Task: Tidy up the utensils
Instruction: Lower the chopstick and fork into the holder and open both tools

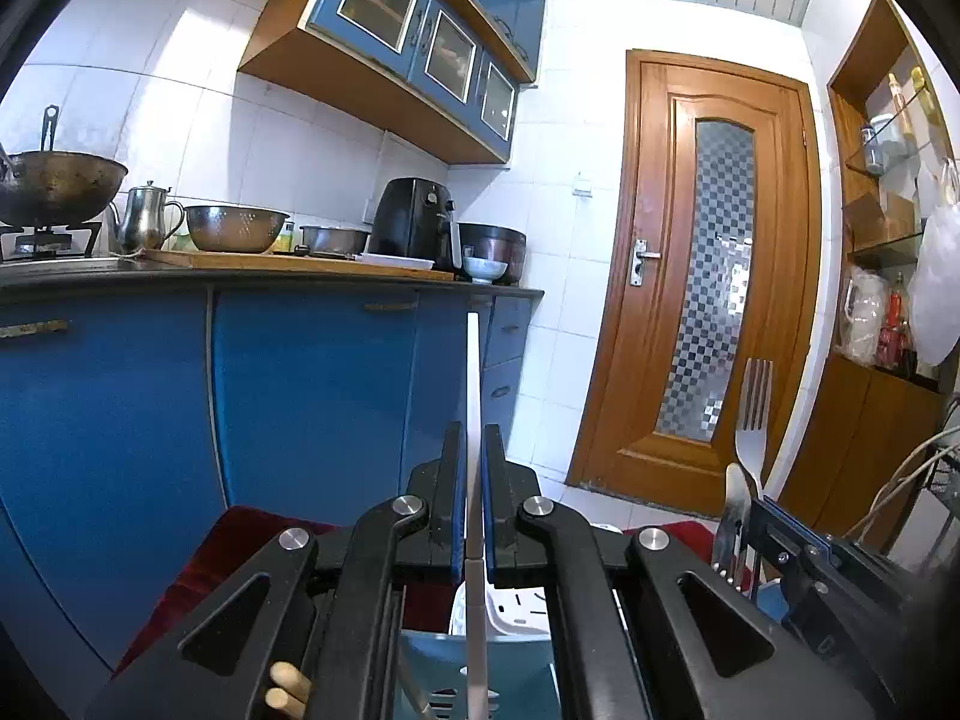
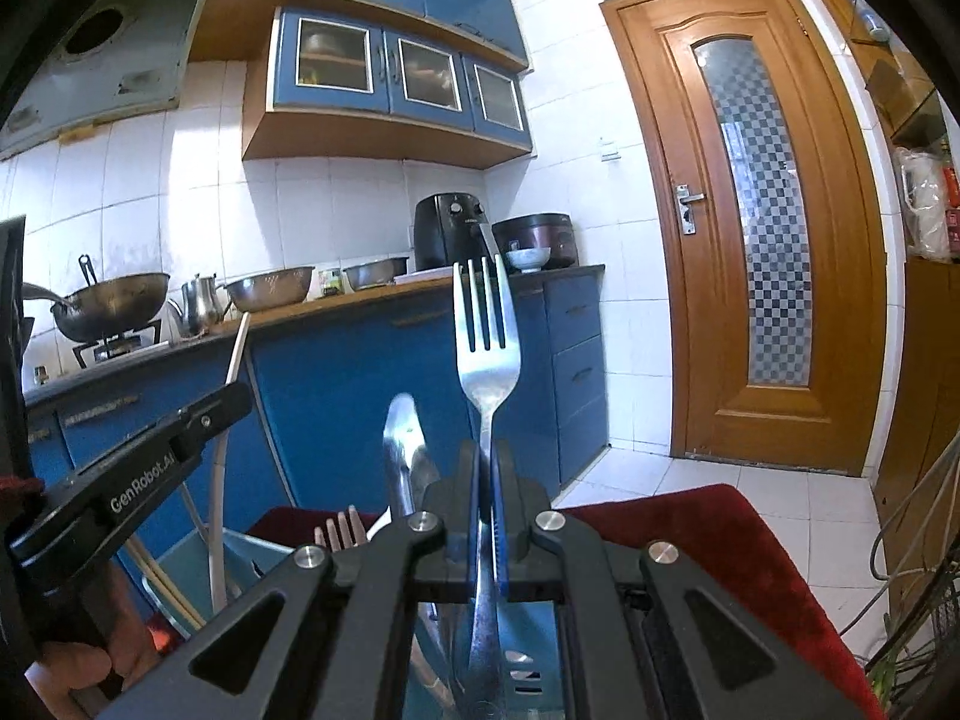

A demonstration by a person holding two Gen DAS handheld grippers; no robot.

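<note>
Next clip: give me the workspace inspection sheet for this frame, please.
Surface: red cloth under a blue bin.
Job's things: white utensil and fork, both upright; a spoon and chopsticks by the bin.
Clutter: white basket in the bin.
Grippers: left gripper shut on the white utensil; right gripper shut on the fork.
Cables: loose bundle at far right.
Surroundings: kitchen counter, wooden door.
</note>
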